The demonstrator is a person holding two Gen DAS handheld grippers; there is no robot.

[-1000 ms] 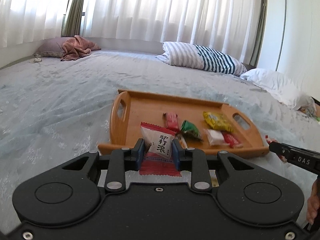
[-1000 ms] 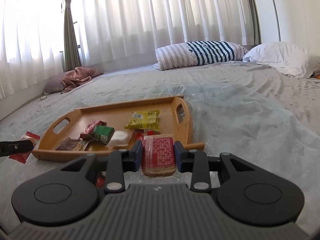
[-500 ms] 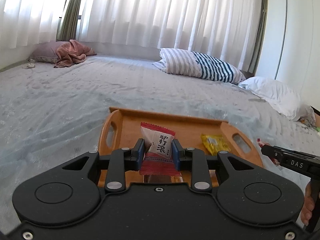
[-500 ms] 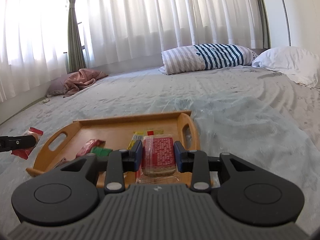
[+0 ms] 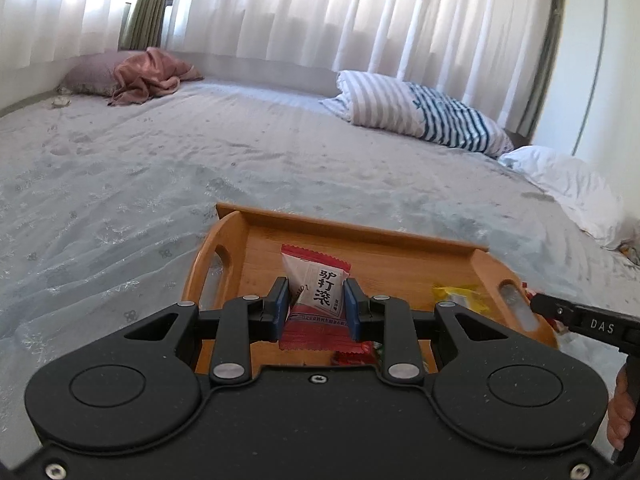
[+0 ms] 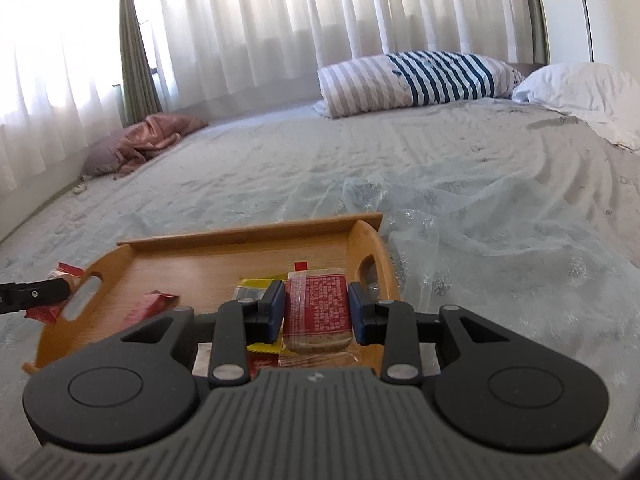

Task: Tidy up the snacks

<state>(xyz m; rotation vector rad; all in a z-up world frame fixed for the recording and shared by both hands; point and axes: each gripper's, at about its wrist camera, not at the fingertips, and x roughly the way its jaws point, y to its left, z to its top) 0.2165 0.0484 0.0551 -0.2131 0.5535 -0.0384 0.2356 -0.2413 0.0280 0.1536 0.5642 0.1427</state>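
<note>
We hold, in our left gripper, one white-and-red snack packet, pads pressed on both its sides, above the near left part of the wooden tray; in our right gripper, one clear-wrapped biscuit bar with a red label, likewise clamped, above the tray's right end. On the tray floor: one yellow packet; one red packet. The tray lies on the grey bedspread, with the striped pillow far right.
</note>
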